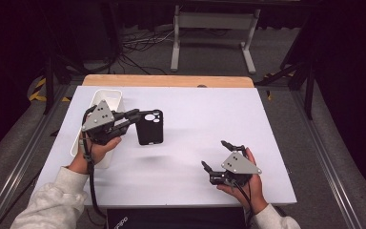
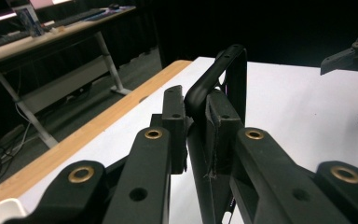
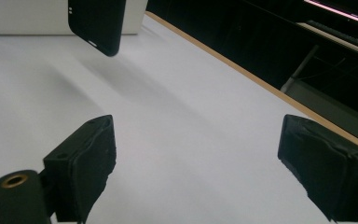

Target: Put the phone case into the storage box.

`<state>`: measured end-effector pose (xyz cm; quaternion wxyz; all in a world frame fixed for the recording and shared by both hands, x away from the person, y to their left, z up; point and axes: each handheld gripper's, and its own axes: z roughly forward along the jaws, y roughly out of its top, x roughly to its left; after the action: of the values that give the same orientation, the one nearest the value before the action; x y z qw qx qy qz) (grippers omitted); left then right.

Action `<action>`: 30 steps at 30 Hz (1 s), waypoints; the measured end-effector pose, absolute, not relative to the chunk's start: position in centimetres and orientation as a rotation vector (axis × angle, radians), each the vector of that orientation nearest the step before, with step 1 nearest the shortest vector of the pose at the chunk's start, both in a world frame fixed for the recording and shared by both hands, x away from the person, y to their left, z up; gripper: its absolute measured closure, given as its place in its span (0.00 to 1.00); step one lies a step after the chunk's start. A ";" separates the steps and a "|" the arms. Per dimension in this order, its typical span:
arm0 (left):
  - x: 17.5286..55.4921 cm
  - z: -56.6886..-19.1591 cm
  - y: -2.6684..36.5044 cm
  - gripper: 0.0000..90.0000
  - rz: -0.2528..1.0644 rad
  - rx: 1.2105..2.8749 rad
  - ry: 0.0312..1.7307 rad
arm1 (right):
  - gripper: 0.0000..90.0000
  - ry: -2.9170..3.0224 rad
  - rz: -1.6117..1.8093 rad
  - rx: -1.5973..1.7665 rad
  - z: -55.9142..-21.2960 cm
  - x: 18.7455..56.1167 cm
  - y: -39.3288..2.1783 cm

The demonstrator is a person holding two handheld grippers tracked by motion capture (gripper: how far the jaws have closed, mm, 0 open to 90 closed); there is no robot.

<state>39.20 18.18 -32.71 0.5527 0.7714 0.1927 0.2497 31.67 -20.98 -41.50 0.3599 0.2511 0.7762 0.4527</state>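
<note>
A black phone case (image 1: pixel 150 128) with a camera cut-out hangs above the white table (image 1: pixel 209 109) at the left, casting a shadow below it. My left gripper (image 1: pixel 140 116) is shut on its upper edge. In the left gripper view the two pads of that gripper (image 2: pixel 196 105) pinch the rim of the case (image 2: pixel 223 70). My right gripper (image 1: pixel 214 154) stands open near the front right with nothing between its jaws. In the right gripper view its jaws (image 3: pixel 200 140) spread wide over bare table, with the case (image 3: pixel 98 23) hanging farther off.
A long white bin (image 1: pixel 106 98) lies at the table's left side, behind my left hand, and it is in the right gripper view as well (image 3: pixel 28 18). A wooden strip (image 1: pixel 171 80) runs along the far edge. A white desk frame (image 1: pixel 214 28) stands on the floor beyond.
</note>
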 end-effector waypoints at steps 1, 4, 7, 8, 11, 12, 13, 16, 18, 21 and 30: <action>39.2 -32.6 18.4 0.90 0.591 1.825 0.452 | 0.13 1.995 1.179 0.655 -41.5 31.7 -21.0; 39.3 -32.2 18.9 0.90 0.594 1.817 0.452 | 0.13 1.991 1.176 0.656 -41.4 31.7 -21.1; 39.4 -31.9 19.3 0.90 0.595 1.802 0.454 | 0.13 1.986 1.169 0.656 -41.5 31.7 -21.2; 39.4 -31.8 19.5 0.90 0.600 1.807 0.453 | 0.13 1.985 1.172 0.655 -41.5 31.7 -21.2; 39.6 -31.4 19.8 0.90 0.616 1.813 0.446 | 0.13 1.976 1.168 0.647 -41.4 31.8 -21.2; 39.7 -31.2 19.9 0.90 0.617 1.814 0.442 | 0.13 1.972 1.174 0.650 -41.3 31.8 -21.3; 39.8 -31.1 20.1 0.90 0.619 1.816 0.441 | 0.13 1.971 1.172 0.650 -41.3 31.8 -21.3; 40.1 -30.7 20.6 0.90 0.638 1.815 0.440 | 0.13 1.967 1.171 0.647 -41.3 31.9 -21.3; 40.2 -30.6 20.8 0.90 0.638 1.824 0.441 | 0.13 1.966 1.166 0.648 -41.2 31.9 -21.4; 40.8 -30.0 21.9 0.90 0.646 1.822 0.458 | 0.13 1.957 1.174 0.656 -41.2 31.9 -21.6; 41.5 -28.8 24.1 0.90 0.669 1.808 0.473 | 0.14 1.962 1.167 0.658 -41.3 32.2 -21.6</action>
<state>41.47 24.09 -28.83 0.5468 0.7626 0.1994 0.2823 32.22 -21.61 -41.27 0.3736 0.2568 0.7661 0.4555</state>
